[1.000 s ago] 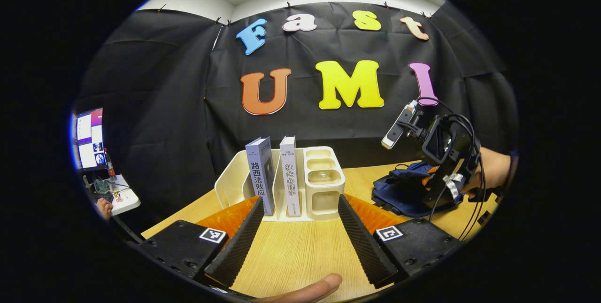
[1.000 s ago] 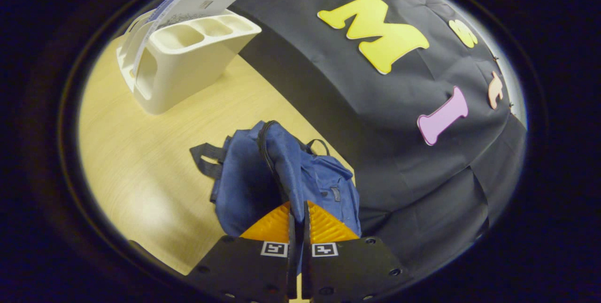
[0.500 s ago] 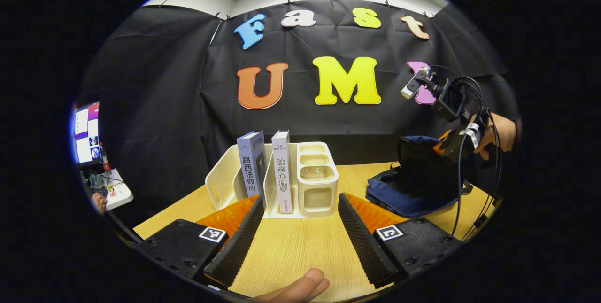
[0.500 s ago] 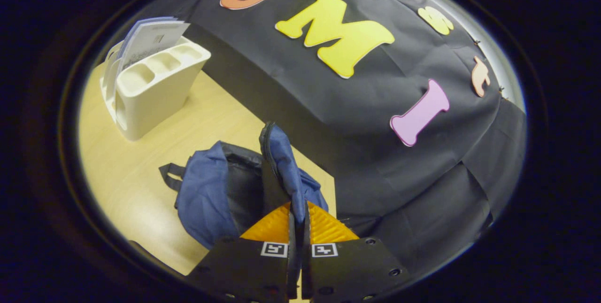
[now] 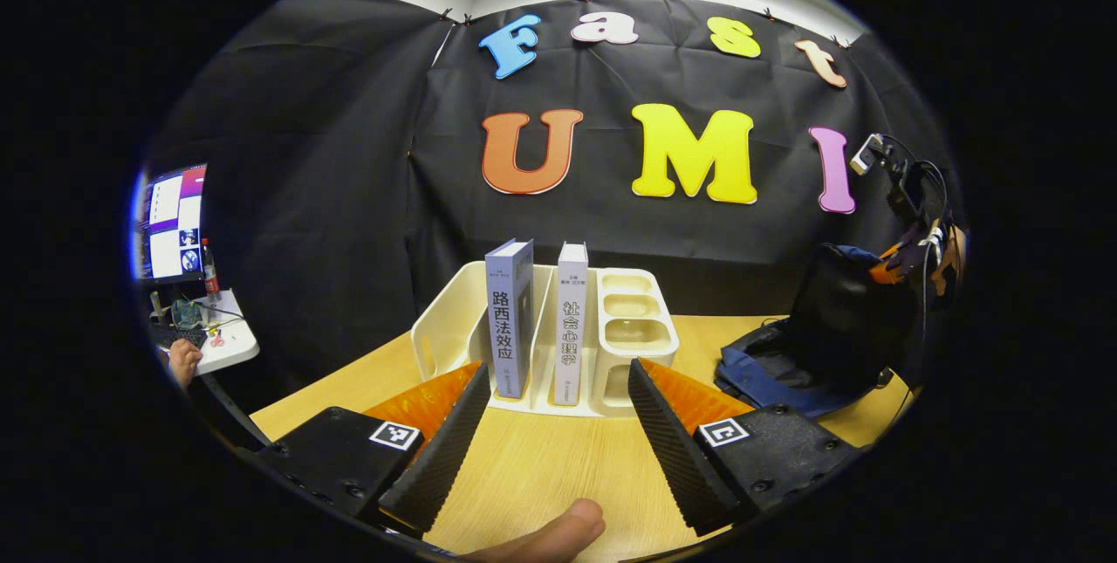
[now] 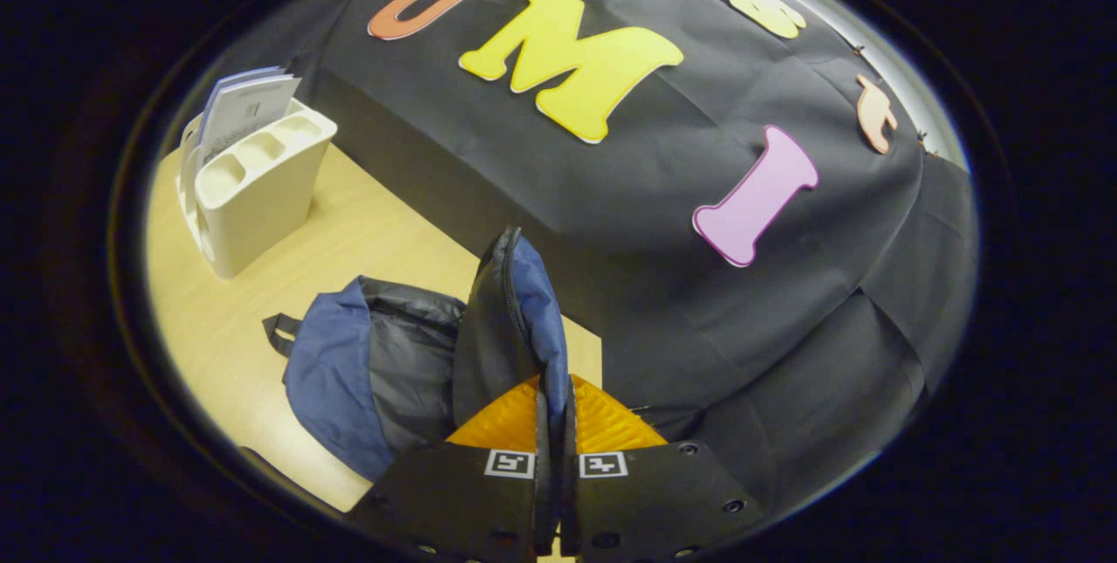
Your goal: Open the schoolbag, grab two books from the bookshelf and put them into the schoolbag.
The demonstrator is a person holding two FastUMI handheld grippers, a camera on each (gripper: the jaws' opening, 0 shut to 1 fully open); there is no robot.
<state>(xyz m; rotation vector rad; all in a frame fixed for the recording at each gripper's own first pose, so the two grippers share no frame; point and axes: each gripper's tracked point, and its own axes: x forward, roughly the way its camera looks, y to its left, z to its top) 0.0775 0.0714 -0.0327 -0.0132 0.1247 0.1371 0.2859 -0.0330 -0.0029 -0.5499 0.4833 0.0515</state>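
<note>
The blue schoolbag [image 6: 349, 371] lies on the wooden table with its dark lining showing. My right gripper [image 6: 553, 397] is shut on the bag's front flap [image 6: 515, 319] and holds it lifted upright. In the left gripper view the bag [image 5: 812, 345] sits at the right with the flap raised by the right gripper [image 5: 912, 249]. A cream bookshelf [image 5: 558, 327] stands ahead with two upright books, a bluish one [image 5: 509, 319] and a white one [image 5: 571, 323]. My left gripper [image 5: 558, 410] is open, low over the table, just short of the books.
The bookshelf [image 6: 249, 183] has small empty compartments on its bag side. A fingertip [image 5: 545, 537] shows at the bottom edge. A side desk with a monitor [image 5: 170, 223], a bottle and a person's hand sits far left. The table [image 5: 541, 467] runs between shelf and gripper.
My right gripper has pulled the flap higher and back, opening the bag wide. The left gripper has swung slightly left, so the shelf and books sit more central.
</note>
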